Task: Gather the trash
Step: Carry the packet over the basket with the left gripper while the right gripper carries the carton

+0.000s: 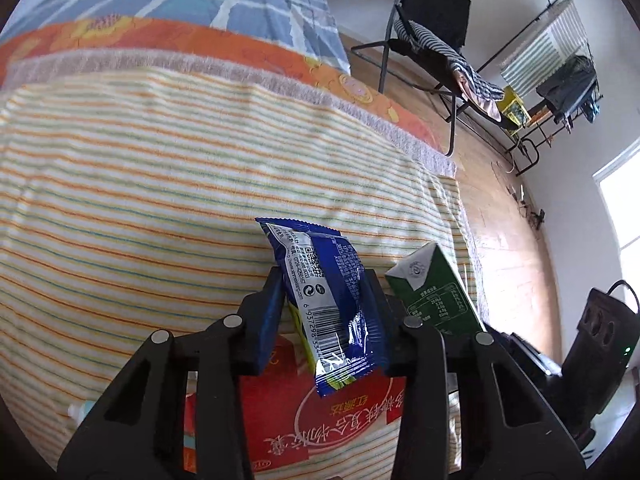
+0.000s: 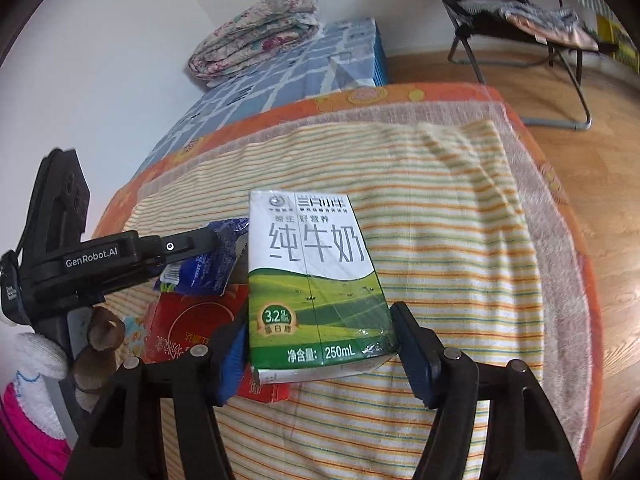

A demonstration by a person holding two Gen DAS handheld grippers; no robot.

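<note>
My left gripper point(image 1: 324, 292) is shut on a blue snack wrapper point(image 1: 332, 300) and holds it above the striped towel point(image 1: 160, 200). A red box point(image 1: 288, 420) lies on the towel under it. My right gripper point(image 2: 318, 332) is shut on a green and white 250 mL milk carton point(image 2: 312, 272), held above the towel point(image 2: 460, 240). The carton also shows in the left wrist view point(image 1: 436, 292), just right of the wrapper. The left gripper point(image 2: 192, 246) with the wrapper point(image 2: 212, 264) shows at the left of the right wrist view, above the red box point(image 2: 188, 328).
The towel covers an orange bed sheet point(image 1: 240, 44). A blue checked cover point(image 2: 280, 76) with a folded quilt point(image 2: 256, 32) lies at the far end. A folding chair point(image 1: 432, 40), a clothes rack point(image 1: 560, 80) and wooden floor point(image 1: 508, 232) are at the right.
</note>
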